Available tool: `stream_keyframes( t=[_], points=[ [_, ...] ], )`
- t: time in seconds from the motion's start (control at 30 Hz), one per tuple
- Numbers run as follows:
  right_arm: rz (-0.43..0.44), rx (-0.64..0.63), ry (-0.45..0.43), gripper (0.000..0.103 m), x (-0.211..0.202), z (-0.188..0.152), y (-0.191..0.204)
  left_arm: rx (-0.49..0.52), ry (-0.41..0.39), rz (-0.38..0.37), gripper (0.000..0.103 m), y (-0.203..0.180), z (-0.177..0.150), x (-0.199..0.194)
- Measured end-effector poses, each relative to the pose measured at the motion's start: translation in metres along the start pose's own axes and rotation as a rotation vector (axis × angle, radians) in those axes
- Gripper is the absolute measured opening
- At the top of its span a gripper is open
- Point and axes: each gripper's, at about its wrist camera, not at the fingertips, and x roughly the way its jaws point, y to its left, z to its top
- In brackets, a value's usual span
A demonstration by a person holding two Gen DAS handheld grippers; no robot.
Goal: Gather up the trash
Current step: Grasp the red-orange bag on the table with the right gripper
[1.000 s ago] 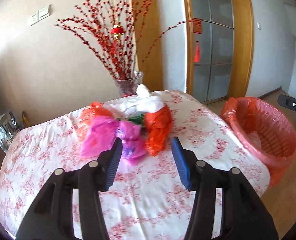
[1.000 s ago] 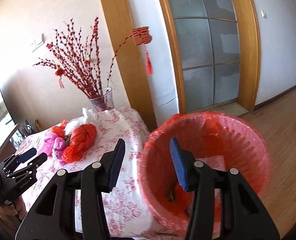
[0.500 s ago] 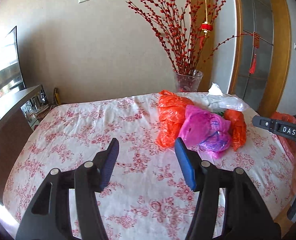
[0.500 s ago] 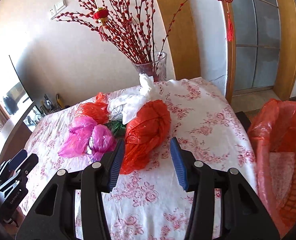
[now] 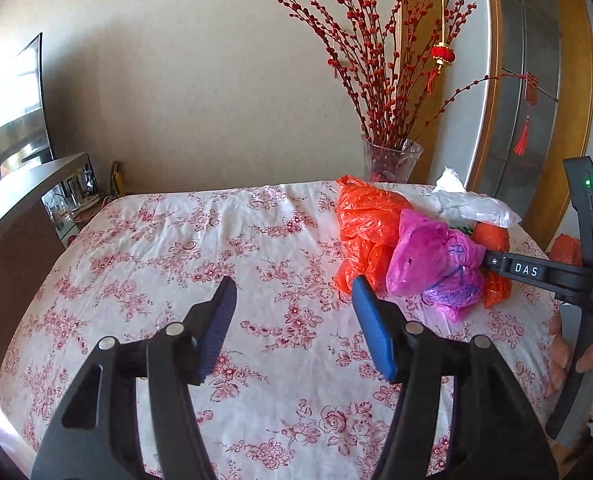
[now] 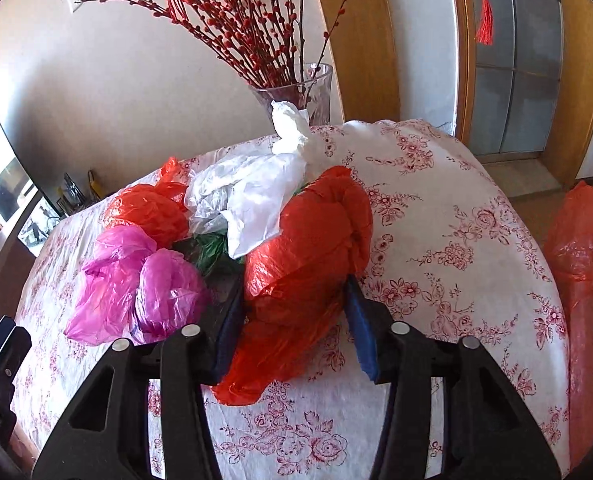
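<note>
Floral tablecloth (image 6: 456,220) fills both views, with a heap of crumpled bags mid-frame. My right gripper (image 6: 292,320) sits spread around the red bag (image 6: 312,248), not pinching yet; I'd push in deeper and squeeze where it's bunched so the film doesn't slip. Left gripper (image 5: 292,320) hangs wide, holding nothing, lower center over bare cloth. Lined basket (image 6: 576,264) waits at the right edge.
</note>
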Motion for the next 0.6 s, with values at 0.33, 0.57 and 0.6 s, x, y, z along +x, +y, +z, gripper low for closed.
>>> stream_keyframes(
  t=[0.33, 0.57, 0.6],
  points=[
    [0.001, -0.002, -0.020, 0.032, -0.025, -0.014, -0.022, 0.017, 0.014, -0.054, 0.059, -0.025, 0.007, 0.006],
    [-0.077, 0.003, -0.050, 0.032, -0.057, -0.031, -0.057, 0.053, 0.009, -0.118, 0.059, -0.064, 0.017, 0.010],
    [-0.081, 0.009, -0.051, 0.032, -0.061, -0.034, -0.061, 0.057, 0.016, -0.132, 0.059, -0.072, 0.018, 0.013]
  ],
)
